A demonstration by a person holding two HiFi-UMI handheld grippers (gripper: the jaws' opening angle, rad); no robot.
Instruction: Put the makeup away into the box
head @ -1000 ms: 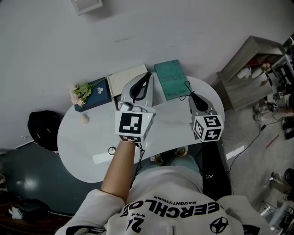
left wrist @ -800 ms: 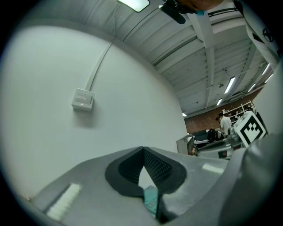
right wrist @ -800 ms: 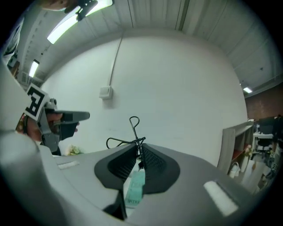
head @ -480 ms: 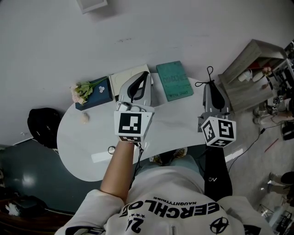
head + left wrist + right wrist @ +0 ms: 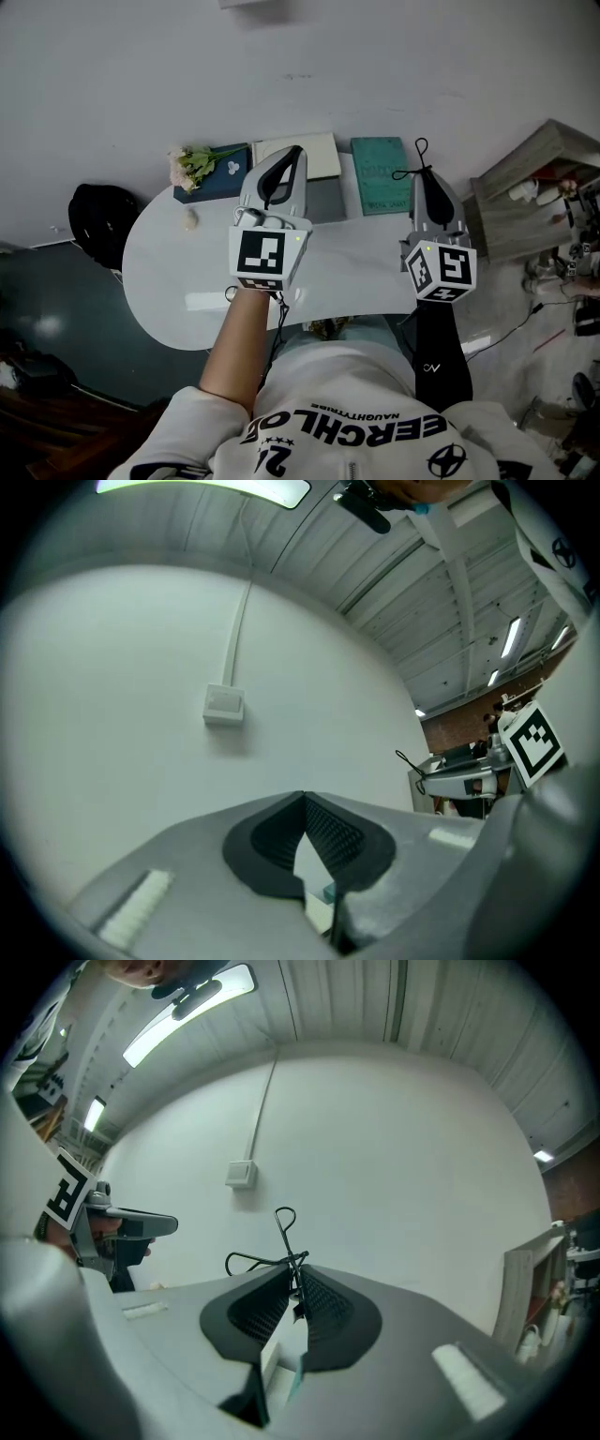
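Head view: right gripper [image 5: 421, 178] sits higher than a second ago, and eyelash curler [image 5: 413, 161] came up with it, clear of teal case [image 5: 380, 187] on table [image 5: 187, 272]. Left gripper [image 5: 292, 152] drifted a bit, over white box [image 5: 317, 155]

Left gripper view: jaws pressed together, nothing between

Right gripper view: jaws clamped on curler hinge, loops poking out front

Pickup looks done; carrying it to box still left, I'd guess the white one
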